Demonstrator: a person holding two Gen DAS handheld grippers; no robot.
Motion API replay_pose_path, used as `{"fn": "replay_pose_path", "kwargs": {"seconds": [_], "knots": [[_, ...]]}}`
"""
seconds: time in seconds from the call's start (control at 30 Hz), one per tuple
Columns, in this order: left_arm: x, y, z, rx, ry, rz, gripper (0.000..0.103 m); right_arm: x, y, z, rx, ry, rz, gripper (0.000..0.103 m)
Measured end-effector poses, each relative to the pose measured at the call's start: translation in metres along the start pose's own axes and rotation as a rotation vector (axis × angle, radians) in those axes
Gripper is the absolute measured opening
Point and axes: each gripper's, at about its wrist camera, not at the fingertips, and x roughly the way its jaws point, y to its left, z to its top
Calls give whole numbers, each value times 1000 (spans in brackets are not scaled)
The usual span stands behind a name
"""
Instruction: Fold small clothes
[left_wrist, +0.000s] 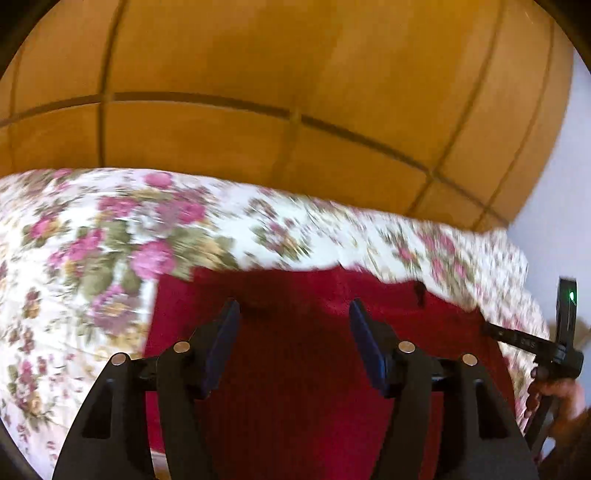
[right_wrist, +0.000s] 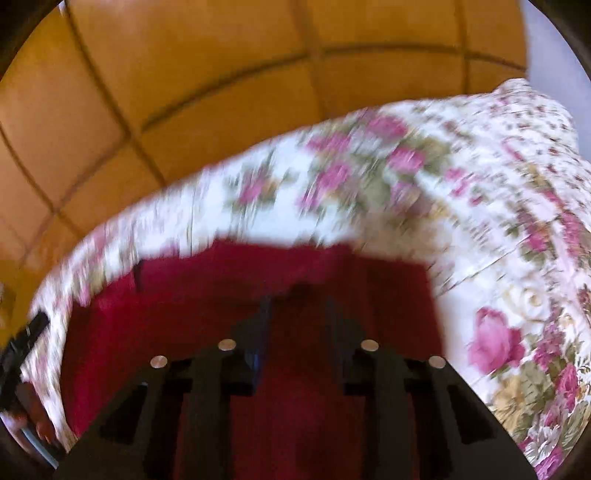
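- Left gripper (left_wrist: 293, 312): nearest thing in the left wrist view, at 6 o'clock. Jaws stand wide apart, nothing between the blue pads (left_wrist: 225, 332). It hangs over the cloth; contact cannot be told.
- Right gripper (right_wrist: 297, 312): at 6 o'clock in the right wrist view. A gap shows between the fingers, narrower than on the left. The frame is smeared, so whether it pinches any fabric cannot be told; none shows raised in the gap.
- Red cloth (left_wrist: 314, 369): the task's thing. It lies flat on the bedspread under both grippers, filling 5 to 7 o'clock in each view. Left edge reads straight, at 9 o'clock of the left gripper. Far edge runs across just beyond the fingertips, slightly uneven, with a small dark mark at about 2 o'clock of the left gripper.
- Judgement on progress: the cloth looks like a flat rectangle with clean edges, so either laid out or already folded once. Layers cannot be counted. No fold is in hand now; further folds are probably left.
- Floral bedspread (left_wrist: 92, 240): surrounds the cloth from 9 through 12 to 3 o'clock.
- Right gripper also shows in the left wrist view at 3 o'clock, with a green light (left_wrist: 571, 295).
- Floor (left_wrist: 258, 74): orange-brown tiles, 12 o'clock, farthest.
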Motion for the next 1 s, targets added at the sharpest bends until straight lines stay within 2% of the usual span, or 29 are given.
{"fn": "replay_pose_path", "kwargs": {"seconds": [0.13, 0.2, 0.23, 0.27, 0.3, 0.4, 0.5, 0.63, 0.7, 0.73, 0.77, 0.83, 0.9, 0.97, 1.0], "knots": [[40, -18, -5, 111, 92, 25, 60, 26, 7, 0, -31, 23, -24, 25], [66, -17, -9, 179, 102, 113, 60, 35, 6, 7, -14, 16, -25, 25], [74, -12, -10, 187, 101, 129, 60, 40, 4, 10, -8, 17, -34, 23], [86, -4, -11, 174, 112, 132, 60, 46, 4, 14, -5, 20, -44, 23], [94, 6, -9, 127, 134, 102, 60, 53, 3, 17, -6, 19, -56, 22], [98, 23, -2, 36, 118, 53, 60, 65, 3, 26, -21, -14, -97, 22], [103, 30, -2, 13, 118, 21, 62, 74, -3, 32, 6, -33, -116, 22], [105, 25, -5, 42, 111, 16, 70, 76, 5, 33, -38, -46, -156, 25], [105, 21, -5, 53, 113, 17, 73, 63, 6, 30, -33, -69, -119, 37], [105, 21, -5, 54, 112, 15, 73, 51, 4, 29, -14, -95, -90, 55], [105, 21, -5, 51, 110, 11, 74, 35, 2, 26, 14, -136, -75, 68], [103, 22, -5, 48, 105, -17, 79, 9, -3, 21, 65, -183, -40, 68], [101, 22, -5, 50, 102, -32, 82, -11, -10, 17, 119, -190, -20, 69], [98, 20, -6, 51, 100, -37, 84, -29, -19, 9, 181, -201, 0, 84], [97, 19, -6, 53, 99, -35, 85, -35, -21, 5, 198, -201, -5, 87]]}}
